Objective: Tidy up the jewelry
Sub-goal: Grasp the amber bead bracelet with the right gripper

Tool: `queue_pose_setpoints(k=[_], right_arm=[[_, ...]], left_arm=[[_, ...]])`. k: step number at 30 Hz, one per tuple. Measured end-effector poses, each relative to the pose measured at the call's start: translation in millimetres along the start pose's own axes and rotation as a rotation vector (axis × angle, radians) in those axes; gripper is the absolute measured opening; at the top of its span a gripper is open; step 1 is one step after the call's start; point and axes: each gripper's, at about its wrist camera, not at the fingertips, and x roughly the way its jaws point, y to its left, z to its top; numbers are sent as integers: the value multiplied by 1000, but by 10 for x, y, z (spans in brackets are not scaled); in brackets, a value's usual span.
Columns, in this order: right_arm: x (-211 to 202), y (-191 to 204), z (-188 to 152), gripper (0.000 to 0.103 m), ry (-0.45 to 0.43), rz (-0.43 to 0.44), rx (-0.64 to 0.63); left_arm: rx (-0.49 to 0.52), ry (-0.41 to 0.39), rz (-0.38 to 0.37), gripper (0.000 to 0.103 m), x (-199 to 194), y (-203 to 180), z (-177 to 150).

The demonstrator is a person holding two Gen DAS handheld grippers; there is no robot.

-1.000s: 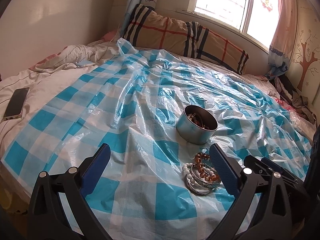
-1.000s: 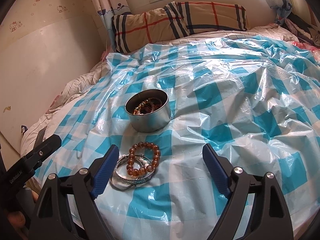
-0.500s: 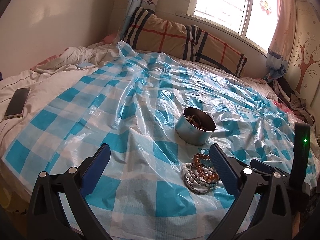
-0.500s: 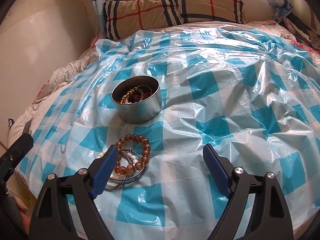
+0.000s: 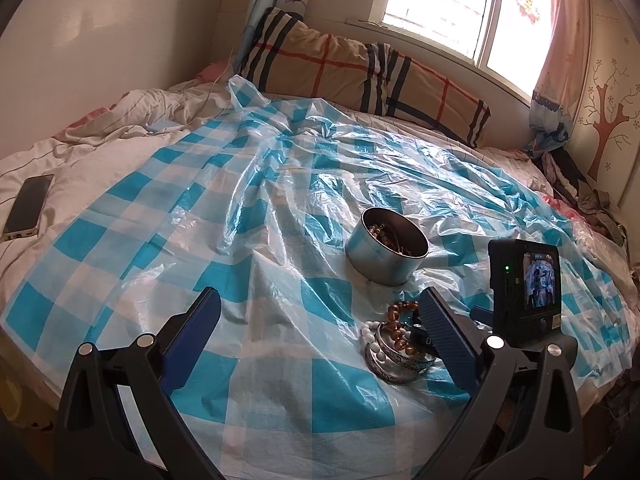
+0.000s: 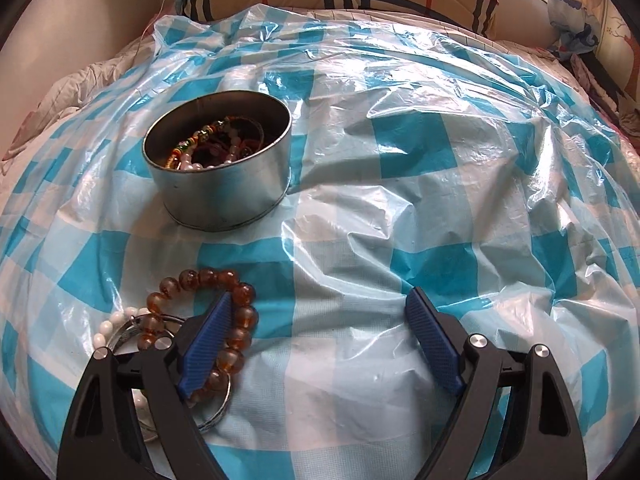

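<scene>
A round metal tin (image 5: 386,246) (image 6: 218,168) with several bracelets inside stands on the blue-checked plastic sheet. In front of it lies a pile: an amber bead bracelet (image 6: 236,322) (image 5: 396,320), a white bead bracelet (image 5: 370,340) (image 6: 106,326) and a silver bangle (image 5: 394,366). My right gripper (image 6: 320,336) is open and low over the sheet; its left finger (image 6: 206,340) lies across the amber bracelet. My left gripper (image 5: 320,332) is open and empty, its right finger beside the pile. The right gripper's camera body (image 5: 524,290) shows in the left wrist view.
The plastic sheet (image 5: 240,240) covers a bed with white bedding. A phone (image 5: 28,204) lies at the bed's left edge. A plaid pillow (image 5: 360,76) lies under the window at the back. Clothes (image 5: 592,204) are piled at the far right.
My right gripper has moved forward and down to the bracelet pile, its left finger now over the amber bracelet. The left gripper has barely moved. The tin and pile stay put.
</scene>
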Motion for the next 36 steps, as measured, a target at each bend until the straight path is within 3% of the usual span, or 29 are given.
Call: queue_pose_setpoints(k=[3,10,13,15,17,20,23,25,29,32,36], right_arm=[[-56,-151,-20,83,-15,-75,27],[-291,-647,-69,83,-44,-89,182],[-382,-838,-111,83,-75,-29,271],[-449,-868,-113,83,-114,61,284],[-510,-790,-85,83,-149,120,252],[-458,-617,-18,83,-127,184,171],[-299,-488,36,72,-75,210,110],[-166,-454,61,59,-34,204,88],[30,-482,31,40,28,151,52],[-82,-585,-52,32,13,90,42],[-224,-846,-129,25,2,109,124]], left_arm=[[26,39,-14,95,77,-43,0],[229,213,-92,95,411,-451,-99],[324,272,-96,95,568,-678,-171],[341,289,-89,95,669,-762,-188],[336,304,-98,95,771,-805,-189],[330,332,-100,89,923,-849,-202],[368,376,-88,88,1033,-927,-261],[377,366,-97,88,1008,-935,-267],[304,376,-88,88,1043,-799,-212],[237,368,-92,87,1037,-666,-160],[243,389,-108,78,1108,-690,-172]])
